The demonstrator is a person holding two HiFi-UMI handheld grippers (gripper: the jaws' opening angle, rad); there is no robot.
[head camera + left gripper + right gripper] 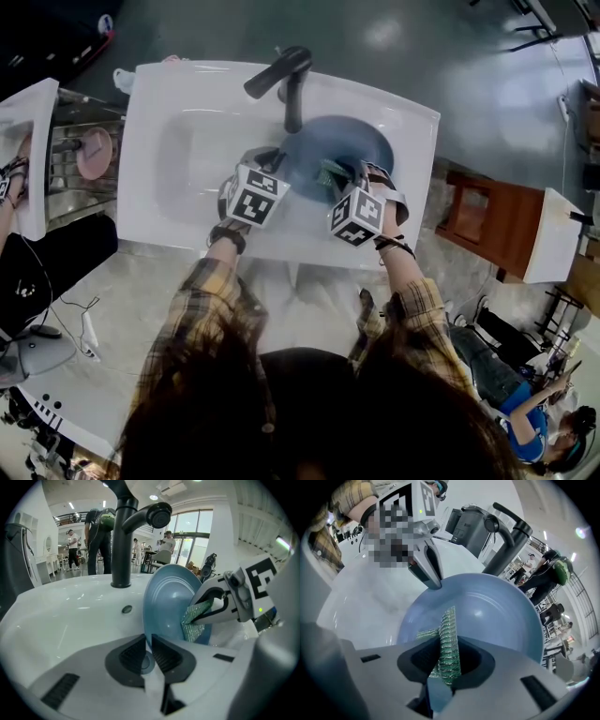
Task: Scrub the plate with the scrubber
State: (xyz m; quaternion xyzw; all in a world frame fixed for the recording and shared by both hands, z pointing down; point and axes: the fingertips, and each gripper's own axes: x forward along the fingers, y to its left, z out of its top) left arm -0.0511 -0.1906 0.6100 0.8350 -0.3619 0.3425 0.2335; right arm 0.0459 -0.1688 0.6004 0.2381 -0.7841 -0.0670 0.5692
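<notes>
A blue plate (342, 155) stands tilted in the white sink (178, 159), right of the black tap (286, 80). My left gripper (281, 173) is shut on the plate's (168, 599) left rim, seen edge-on between its jaws (148, 656). My right gripper (342, 178) is shut on a green mesh scrubber (447, 641), which lies against the plate's (497, 616) inner face. In the left gripper view the scrubber (194, 620) hangs from the right gripper's fingers (211, 609) against the plate. The left gripper's fingers (429, 566) show at the plate's far rim in the right gripper view.
The sink's drain hole (127, 609) sits left of the plate. The tap's spout (154, 515) reaches over the basin above the plate. A brown wooden stand (473, 220) is right of the sink, another basin (28, 141) at the left. People (98, 536) stand far behind.
</notes>
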